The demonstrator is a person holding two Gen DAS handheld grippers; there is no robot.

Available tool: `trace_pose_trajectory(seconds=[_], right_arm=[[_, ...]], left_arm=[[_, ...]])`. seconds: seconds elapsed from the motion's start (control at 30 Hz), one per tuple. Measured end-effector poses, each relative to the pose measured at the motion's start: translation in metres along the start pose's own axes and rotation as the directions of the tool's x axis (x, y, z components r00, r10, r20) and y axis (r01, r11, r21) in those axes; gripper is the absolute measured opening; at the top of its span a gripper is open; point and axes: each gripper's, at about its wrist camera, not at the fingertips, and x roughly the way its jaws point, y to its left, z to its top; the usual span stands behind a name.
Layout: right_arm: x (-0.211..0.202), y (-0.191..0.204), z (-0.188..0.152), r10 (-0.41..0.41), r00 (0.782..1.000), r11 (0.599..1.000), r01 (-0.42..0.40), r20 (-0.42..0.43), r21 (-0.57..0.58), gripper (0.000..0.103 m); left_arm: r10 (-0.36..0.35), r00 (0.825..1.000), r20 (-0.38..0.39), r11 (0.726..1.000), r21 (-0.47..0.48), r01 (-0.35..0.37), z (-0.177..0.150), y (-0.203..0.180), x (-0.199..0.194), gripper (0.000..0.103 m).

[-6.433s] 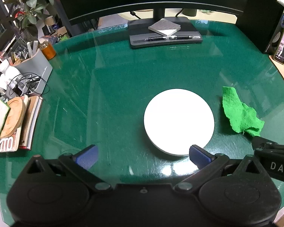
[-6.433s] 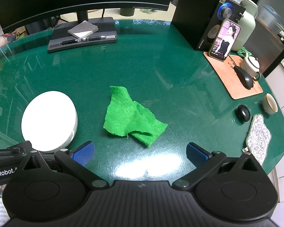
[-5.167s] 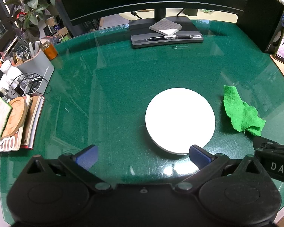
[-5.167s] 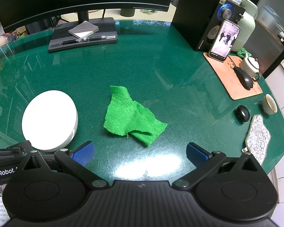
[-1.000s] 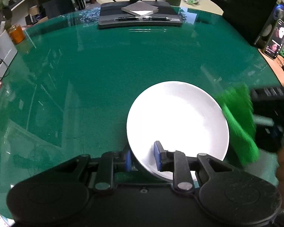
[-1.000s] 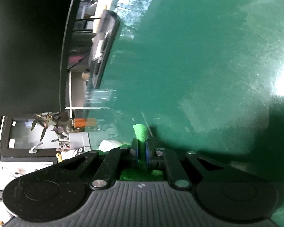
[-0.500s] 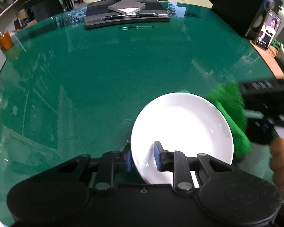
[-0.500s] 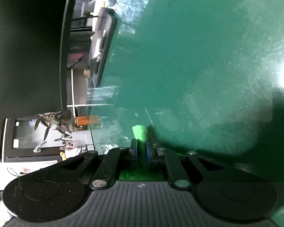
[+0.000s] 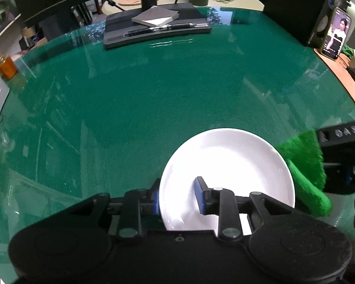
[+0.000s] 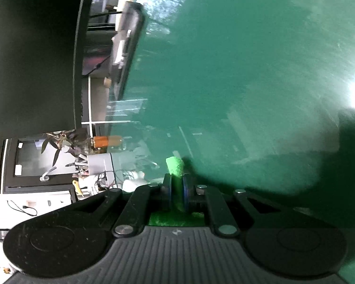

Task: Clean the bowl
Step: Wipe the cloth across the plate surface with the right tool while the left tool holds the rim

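In left view alone, bowl (image 9: 227, 165)

The left gripper (image 9: 178, 196) is black plastic. It has two flat arms that bend like elbows, and each arm ends in a small blue pad. Round silver screws sit at the joints. Behind the arms there are two big round bumps, one on each side, and a tiny screw hole sits in the middle between them.

The right gripper (image 10: 176, 190) looks the same, with black arms, silver screws and blue pads. Its back part is dark grey with long straight ridges, and a little mark sits at the top of the ridges. From the side its black body shows white letters.
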Motion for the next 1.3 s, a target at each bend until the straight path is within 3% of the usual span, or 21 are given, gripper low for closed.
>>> trace_pose_trajectory(seconds=[0.23,0.33,0.43,0.6,0.87,1.13,1.3], right_arm=[[0.037,0.029,0.013,0.048,0.999,0.997,-0.048,-0.013,-0.063,0.011],[0.023,0.022,0.01,0.048,0.999,0.996,-0.049,-0.013,-0.07,0.011],[0.002,0.001,0.005,0.022,0.999,1.0,-0.022,-0.029,-0.002,0.011],[-0.002,-0.003,0.001,-0.006,0.999,1.0,0.006,-0.053,0.002,0.009],[0.04,0.033,0.02,0.057,0.997,0.997,-0.06,-0.056,-0.054,0.01],[-0.005,0.0,0.009,0.021,0.998,1.0,-0.02,-0.063,0.012,0.011],[0.005,0.002,0.011,-0.001,0.998,1.0,0.001,-0.055,0.009,0.009]], left_arm=[[0.006,1.0,-0.005,1.0,0.007,-0.006,-0.001,-0.003,-0.003,0.029],[-0.002,1.0,-0.011,1.0,0.025,0.002,0.004,-0.001,0.0,0.031],[-0.013,1.0,-0.013,0.998,0.059,0.014,0.009,0.0,0.003,0.031],[-0.021,1.0,-0.016,0.996,0.092,0.022,0.013,-0.003,0.005,0.031],[-0.027,0.999,-0.02,0.994,0.106,0.029,0.015,-0.004,0.006,0.031],[-0.056,0.998,-0.027,0.982,0.179,0.06,0.024,-0.006,0.011,0.033],[-0.062,0.998,-0.029,0.978,0.196,0.067,0.028,-0.008,0.013,0.033]])
